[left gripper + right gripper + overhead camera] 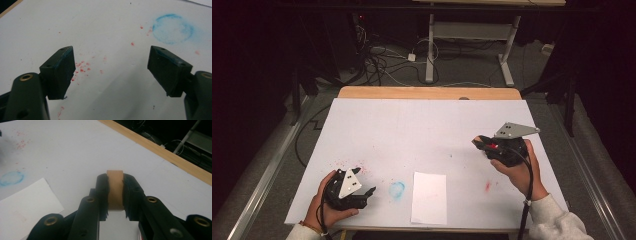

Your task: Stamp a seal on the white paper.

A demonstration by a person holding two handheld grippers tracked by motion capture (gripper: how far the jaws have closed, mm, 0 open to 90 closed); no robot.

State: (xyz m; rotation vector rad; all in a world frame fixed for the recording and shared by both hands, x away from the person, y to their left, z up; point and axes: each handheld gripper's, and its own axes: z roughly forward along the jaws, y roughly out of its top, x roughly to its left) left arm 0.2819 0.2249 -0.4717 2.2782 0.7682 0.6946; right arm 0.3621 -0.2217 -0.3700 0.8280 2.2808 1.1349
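Tan and flat-sided, a small wooden-looking block (115, 188) sits clamped between the jaws of our right claw (115, 192), which we hold raised over the right part of the white-covered bench (427, 125); in the high view that claw (480, 144) points toward the middle of the sheet, with something red showing at its tip that is too small to make out. Our left claw (111, 71) rests low at the near left with its jaws wide apart and nothing between them, its pads smeared blue, and it looks out over scattered red specks (82, 67) and a blue chalky ring (173, 29). Between our two hands, near the front edge, lies a blank white paper slip (429, 198), just beside the blue ring (396, 190) in the high view. We judge that the block is meant to come down onto the slip or the bench surface, perhaps to press or stamp. The grip looks shallow: the block stands proud of the pads at the top, so a push against the bench could make it pivot or slide back through the jaws. The slip lies loose, and with our left claw off it the paper could skid or lift with the block. A careless sweep could also drag the block through the blue ring and spread the stain.
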